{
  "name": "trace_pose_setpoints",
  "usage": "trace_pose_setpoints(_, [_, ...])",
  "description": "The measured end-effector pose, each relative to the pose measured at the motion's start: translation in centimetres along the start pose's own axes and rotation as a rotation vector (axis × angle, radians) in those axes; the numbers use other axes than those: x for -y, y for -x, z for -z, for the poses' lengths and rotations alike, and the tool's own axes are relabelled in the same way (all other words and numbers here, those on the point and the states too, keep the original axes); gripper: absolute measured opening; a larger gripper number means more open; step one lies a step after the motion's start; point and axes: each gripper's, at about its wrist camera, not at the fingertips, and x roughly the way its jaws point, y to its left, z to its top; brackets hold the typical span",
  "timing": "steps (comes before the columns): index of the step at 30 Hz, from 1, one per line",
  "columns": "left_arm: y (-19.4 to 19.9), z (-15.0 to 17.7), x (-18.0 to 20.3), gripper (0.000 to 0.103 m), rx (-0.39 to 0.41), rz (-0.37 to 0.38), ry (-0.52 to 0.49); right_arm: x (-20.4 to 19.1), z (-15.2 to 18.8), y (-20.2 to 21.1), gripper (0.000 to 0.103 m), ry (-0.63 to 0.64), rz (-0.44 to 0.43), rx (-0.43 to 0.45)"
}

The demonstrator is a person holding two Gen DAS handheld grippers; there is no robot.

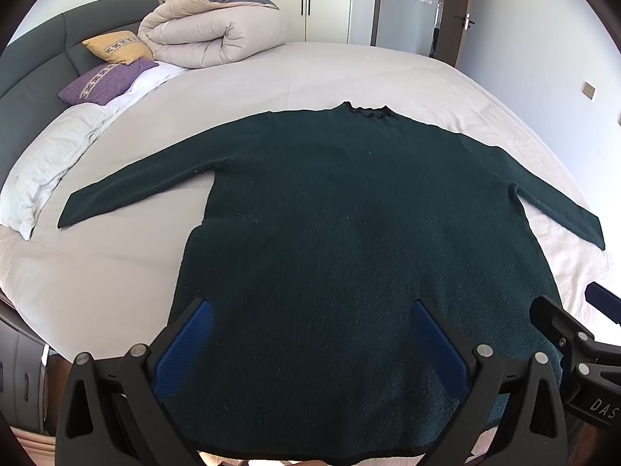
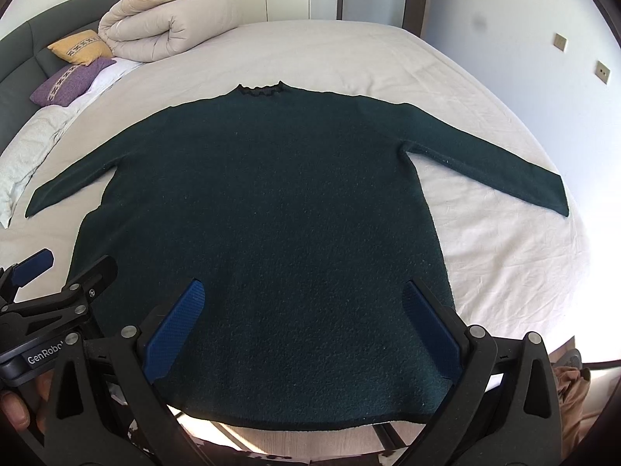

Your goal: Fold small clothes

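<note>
Left wrist view first: a dark green sweater (image 1: 349, 225) is spread flat on the bed (image 1: 302, 73), collar pointing away from the camera, both sleeves stretched out to the sides. The left gripper (image 1: 310, 310) sits over the hem end, fingers spread wide and holding nothing, blue pads (image 1: 186, 345) facing each other with sweater fabric showing between them. Can't tell if the tips actually touch the cloth or just hover over it. At the right edge the other gripper's black frame pokes in, near the sweater's right hem corner. Further back there's a rolled-up duvet (image 1: 209, 27), a yellow pillow (image 1: 118, 46) and a purple pillow (image 1: 106, 81) up by the dark headboard (image 1: 46, 46).

Right wrist view: same sweater (image 2: 271, 213), same layout, hem nearest the camera and hanging just at the mattress edge. The right gripper (image 2: 306, 295) is also wide apart and empty, positioned over the lower right part of the body. The left gripper (image 2: 70, 283) shows at the left edge, beside the sweater's left hem side, with fingers of a hand (image 2: 15, 407) wrapped round its handle.
</note>
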Motion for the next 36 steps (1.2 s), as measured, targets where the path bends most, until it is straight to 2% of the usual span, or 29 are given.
trace_pose_setpoints(36, [-0.55,0.26,-0.47,0.103,-0.025,0.017,0.023,-0.37,0.09,-0.55,0.103,-0.002,-0.006,-0.017])
